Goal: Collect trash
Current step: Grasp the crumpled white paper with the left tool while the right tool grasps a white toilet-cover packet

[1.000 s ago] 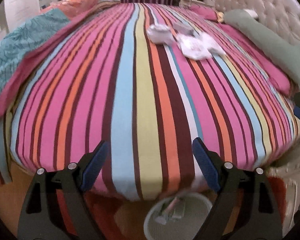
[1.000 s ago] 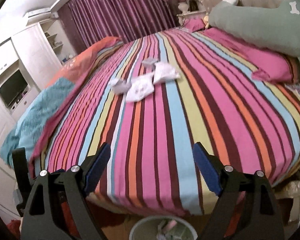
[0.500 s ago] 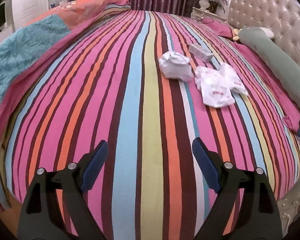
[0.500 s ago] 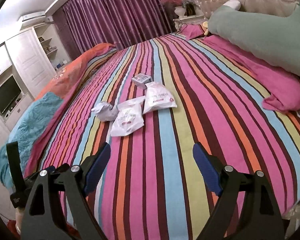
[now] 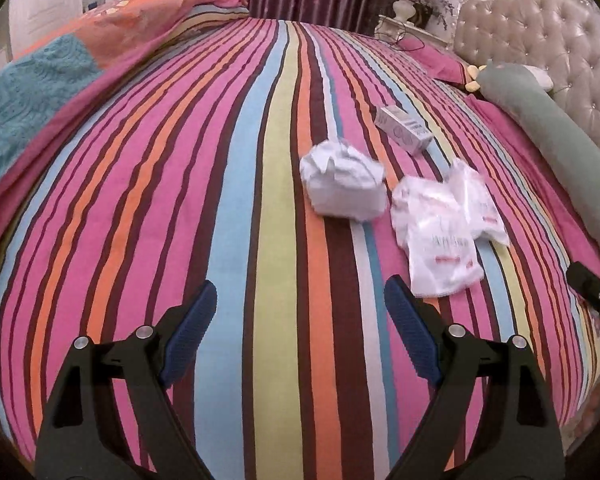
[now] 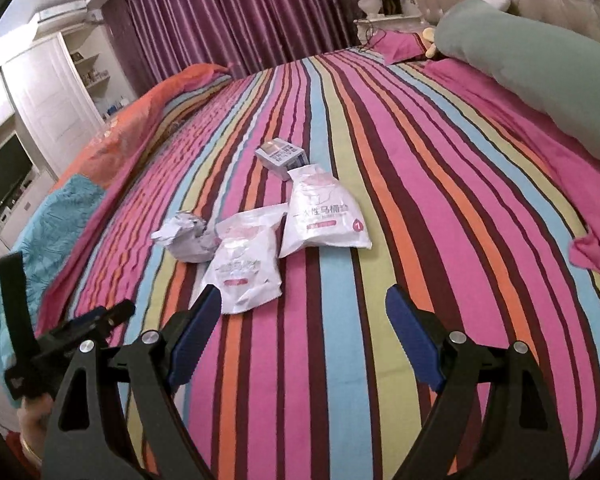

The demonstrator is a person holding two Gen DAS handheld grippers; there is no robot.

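Trash lies in a cluster on the striped bed (image 5: 228,208) (image 6: 440,208). A crumpled white paper ball (image 5: 342,182) (image 6: 188,238) sits beside two white plastic packets: a near one (image 5: 436,240) (image 6: 246,268) and a far one (image 5: 478,204) (image 6: 324,216). Behind them lies a small printed box (image 5: 406,128) (image 6: 282,156). My left gripper (image 5: 300,316) hangs open over the bedspread, short of the paper ball, nothing between its blue pads. My right gripper (image 6: 304,320) is open too, its left fingertip just in front of the near packet.
A long green bolster (image 5: 556,128) (image 6: 540,76) and pink pillows lie along the tufted headboard at right. A folded teal and orange quilt (image 5: 32,88) (image 6: 56,216) covers the left side. White cabinets and a TV (image 6: 4,180) stand at far left, with purple curtains behind.
Both grippers have moved forward over the bed; the trash now appears larger and nearer. The bed's front edge and the white bin below it have dropped out of view. Jaws unchanged.
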